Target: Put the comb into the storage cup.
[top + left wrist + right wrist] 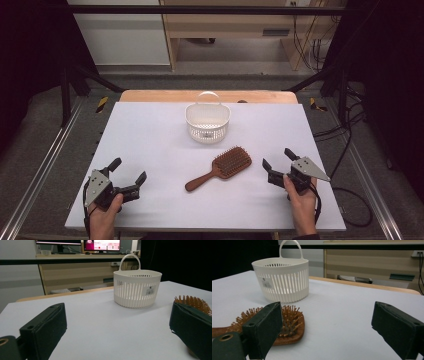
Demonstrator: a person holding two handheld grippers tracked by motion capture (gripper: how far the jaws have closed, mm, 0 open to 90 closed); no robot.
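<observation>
- Both claws sit closest to the camera, down at the near edge of the tabletop (150,130), each held in a hand coming up from the bottom of the high view.
- Left claw (129,172) is at the near-left corner, jaws spread wide, nothing between them. In the left gripper view it's just bare white surface between the two black jaws, so it's released.
- Right claw (279,160) is over on the near-right side, also spread wide and gripping nothing. Released too.
- Brush (221,167) lies flat on the tabletop roughly in the middle, between the two claws but nearer the right one. Bristles face up, wooden paddle head points up and to the right in the high view, handle runs down toward the near-left.
- From the right gripper view the brush (289,322) head shows just behind its left jaw, not touching as far as I can see. From the left gripper view the bristles (192,302) peek out above its right jaw.
- Basket (207,121) is white slatted plastic with a loop handle, standing upright toward the far side of the tabletop, just beyond the brush head and apart from it. Looks empty from above. There's a small sticker on its wall in both gripper views.
</observation>
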